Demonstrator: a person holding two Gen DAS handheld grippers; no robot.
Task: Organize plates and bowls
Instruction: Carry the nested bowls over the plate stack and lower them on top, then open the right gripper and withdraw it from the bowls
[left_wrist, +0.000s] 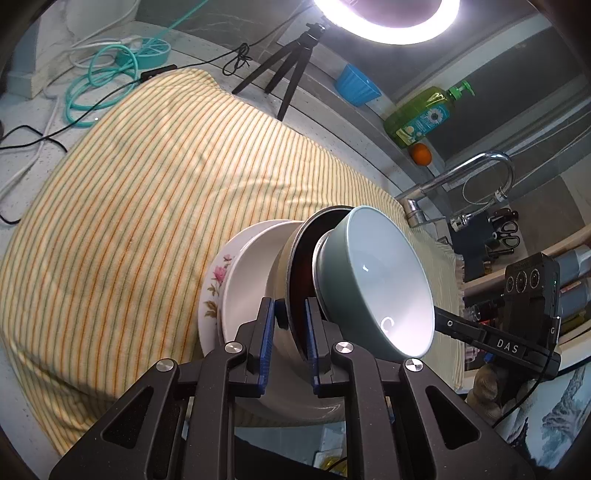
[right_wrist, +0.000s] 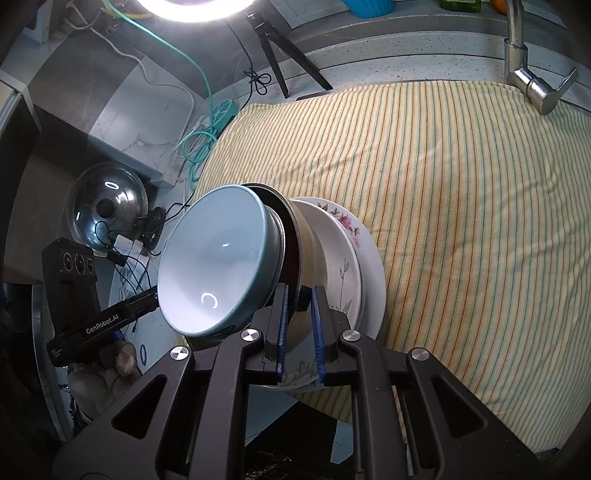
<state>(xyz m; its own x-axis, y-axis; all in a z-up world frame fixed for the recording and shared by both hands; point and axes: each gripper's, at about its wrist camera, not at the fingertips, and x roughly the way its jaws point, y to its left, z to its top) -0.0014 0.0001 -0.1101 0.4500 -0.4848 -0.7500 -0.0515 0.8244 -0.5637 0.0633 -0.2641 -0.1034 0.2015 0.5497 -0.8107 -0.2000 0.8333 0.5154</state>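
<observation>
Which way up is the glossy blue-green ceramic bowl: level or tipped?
Tipped. The blue-green ceramic bowl has its pale, empty inside turned sideways, not upward, in both wrist views.

A striped yellow cloth (left_wrist: 155, 192) covers the counter beneath a glowing ring light (left_wrist: 386, 18) on its black tripod (left_wrist: 284, 74) — teal hose (left_wrist: 99, 85) coiled nearby, green soap bottle (left_wrist: 421, 114), orange (left_wrist: 421, 154) and chrome faucet (left_wrist: 461, 181) alongside.
</observation>
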